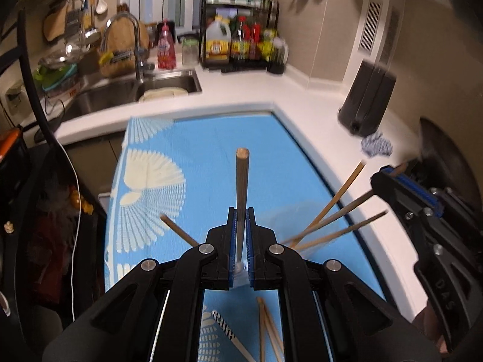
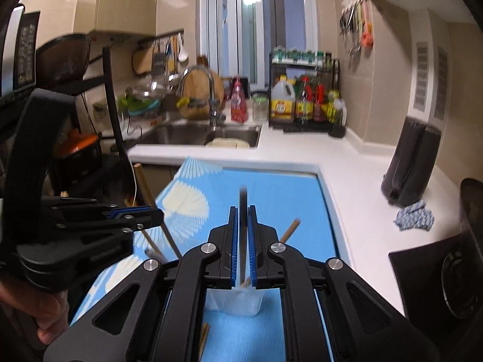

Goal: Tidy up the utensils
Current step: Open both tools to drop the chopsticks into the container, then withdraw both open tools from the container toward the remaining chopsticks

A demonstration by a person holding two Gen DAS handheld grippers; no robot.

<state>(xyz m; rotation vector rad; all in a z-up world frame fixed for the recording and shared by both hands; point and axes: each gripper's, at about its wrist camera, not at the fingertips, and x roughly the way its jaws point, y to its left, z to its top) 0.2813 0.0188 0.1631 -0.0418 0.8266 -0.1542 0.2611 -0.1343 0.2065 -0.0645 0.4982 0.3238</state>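
a wooden chopstick point(image 1: 241, 190) stands upright between the blue pads of the left gripper point(image 1: 241, 235), which is clamped on its lower part, its round end pointing up above the fingers. the right gripper point(image 2: 243, 241) is clenched on a dark chopstick point(image 2: 243, 208), blurred, that runs straight up between its pads. below it stands a clear plastic cup point(image 2: 241, 301) with another chopstick leaning out of it. in the left wrist view several chopsticks point(image 1: 332, 211) fan out from the cup, and more loose ones point(image 1: 265, 331) lie flat on the blue patterned mat point(image 1: 196, 157). the mat sits beside a white countertop point(image 2: 347, 166) with a sink point(image 2: 193, 132), a bottle rack point(image 2: 305, 102) and a dark knife block point(image 2: 410, 163).
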